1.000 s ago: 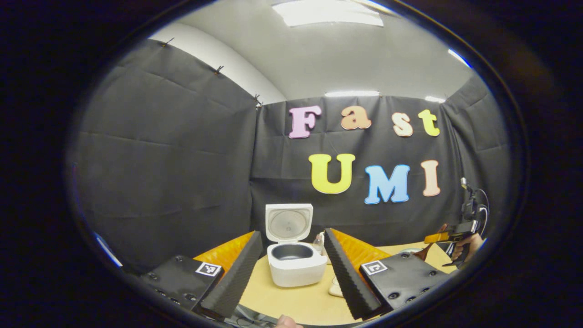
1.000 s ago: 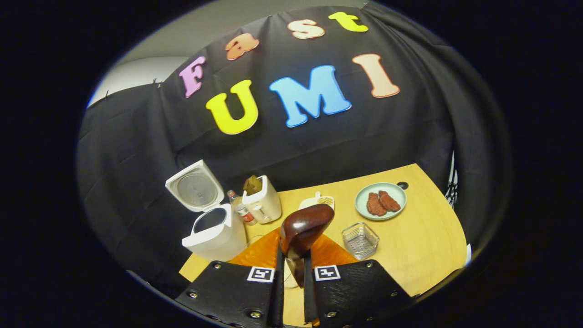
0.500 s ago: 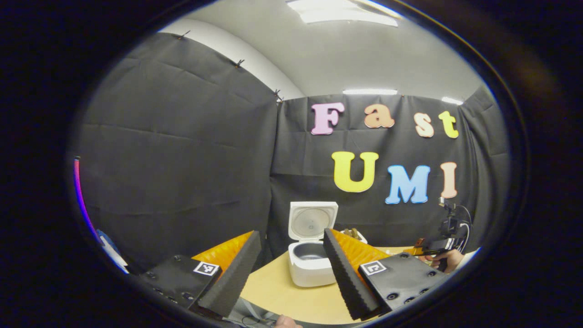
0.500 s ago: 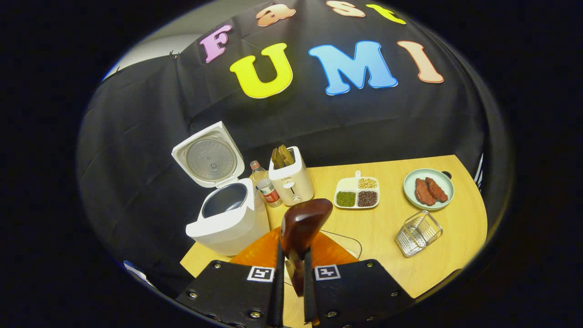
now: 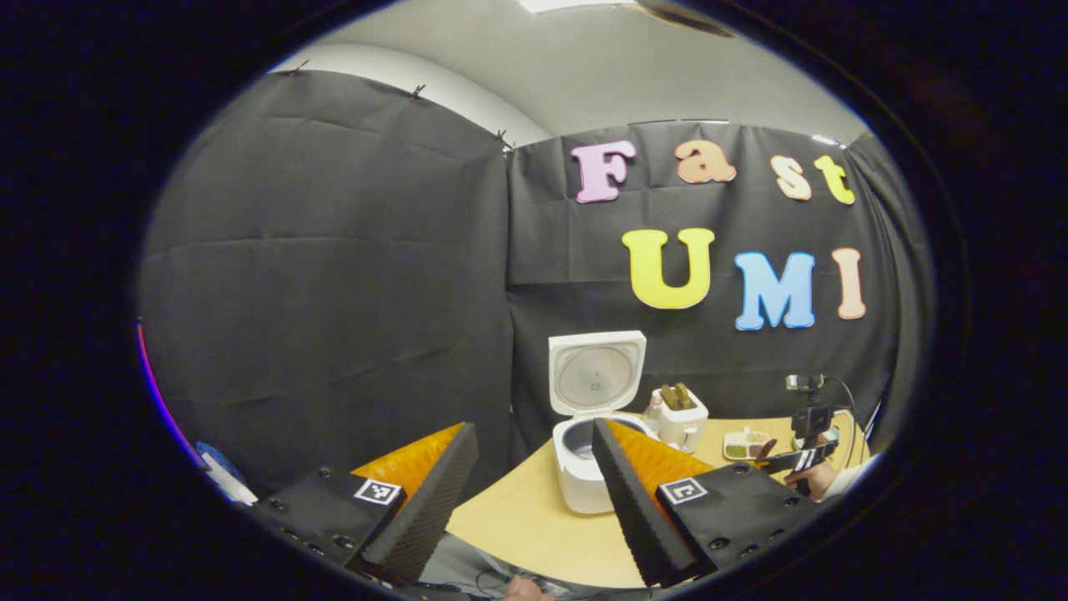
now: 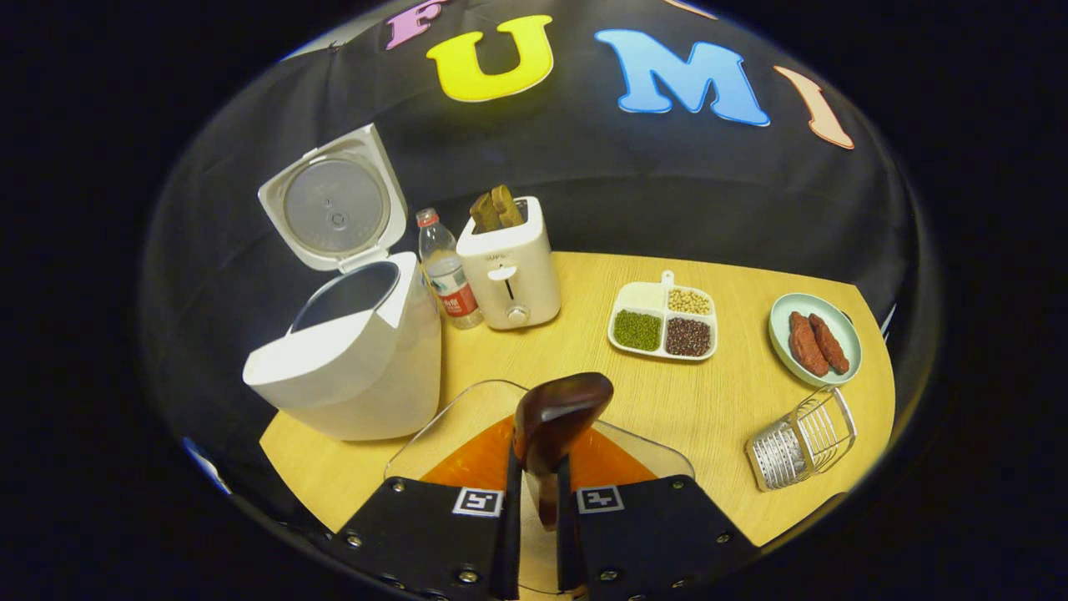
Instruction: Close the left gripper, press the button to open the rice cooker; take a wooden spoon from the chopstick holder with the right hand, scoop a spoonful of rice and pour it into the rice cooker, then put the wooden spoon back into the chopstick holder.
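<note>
Rice cooker [image 5: 594, 434] is seen in the left gripper view at the table's [image 5: 534, 526] back left corner, lid raised upright, pot open. The left gripper [image 5: 534, 501] is held low in front of it, fingers spread wide apart with nothing between them. A toaster [image 5: 680, 416] is noted just right of the cooker, a divided tray [image 5: 745, 444] beyond it. At far right the right gripper [image 5: 797, 459] is made out, gripped by a hand [image 5: 816, 477]; detail there is too small to tell.

Right gripper view: the right gripper [image 6: 534, 501] is clamped on the handle of the wooden spoon [image 6: 552, 417], whose dark bowl is raised above the tabletop [image 6: 717, 417]. The rice cooker [image 6: 350, 334] is placed at left, lid tilted back, inner pot exposed. A water bottle [image 6: 442, 271] is set between cooker and toaster [image 6: 511, 267], which carries two slices. The divided tray [image 6: 663, 321] holds white, pale, green and dark grains in separate sections. A plate [image 6: 813, 338] with two reddish pieces is recorded at right. The chopstick holder [image 6: 797, 442], a wire basket, is lying on its side near the front right edge.
</note>
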`<state>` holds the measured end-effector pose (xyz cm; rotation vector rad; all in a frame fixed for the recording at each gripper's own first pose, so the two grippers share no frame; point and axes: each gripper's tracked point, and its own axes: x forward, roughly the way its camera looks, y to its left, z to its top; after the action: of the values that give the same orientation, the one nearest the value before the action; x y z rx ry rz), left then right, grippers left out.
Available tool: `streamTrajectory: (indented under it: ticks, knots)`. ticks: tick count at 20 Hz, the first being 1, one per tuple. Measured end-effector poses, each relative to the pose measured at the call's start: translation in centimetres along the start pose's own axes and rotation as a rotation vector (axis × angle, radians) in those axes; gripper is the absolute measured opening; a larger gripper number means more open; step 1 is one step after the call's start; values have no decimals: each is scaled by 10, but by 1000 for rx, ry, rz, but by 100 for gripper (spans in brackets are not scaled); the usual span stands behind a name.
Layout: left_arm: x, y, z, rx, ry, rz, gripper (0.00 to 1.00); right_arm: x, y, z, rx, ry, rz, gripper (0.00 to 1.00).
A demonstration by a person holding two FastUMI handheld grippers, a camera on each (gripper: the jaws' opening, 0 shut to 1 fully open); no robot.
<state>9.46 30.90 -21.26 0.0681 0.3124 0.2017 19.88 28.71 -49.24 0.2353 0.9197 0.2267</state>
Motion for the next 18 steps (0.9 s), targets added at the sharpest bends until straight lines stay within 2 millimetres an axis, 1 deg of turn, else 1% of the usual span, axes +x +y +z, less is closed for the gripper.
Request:
streamTrajectory:
  ticks: [1,2,5,6,9,10,11,13,14,16,18]
  knots:
    - [3,-3,-1,-1,6,3,96,3,7,-1,7,1,15,18]
    - [5,-3,-1,-5,12,8,94,6,14,-1,33,9,29,18]
    - [5,1,7,-11,3,30,96,14,38,-7,147,62,101,18]
    - [3,4,10,-6,-4,40,97,17,41,-4,167,65,109,18]
    - [-2,12,17,7,-22,68,97,22,52,-3,262,93,146,18]
    - [-5,14,17,7,-22,75,94,24,52,-1,300,99,156,18]
    - [-7,17,18,8,-21,82,94,27,52,1,355,103,176,18]
    - [-11,18,21,15,-26,93,94,30,48,12,494,106,220,18]
    - [-13,15,22,21,-30,94,94,31,42,16,554,106,232,18]
    - [-17,15,22,35,-32,94,94,27,32,22,655,100,264,18]
    - [-16,13,24,40,-34,89,94,25,22,24,724,87,288,18]
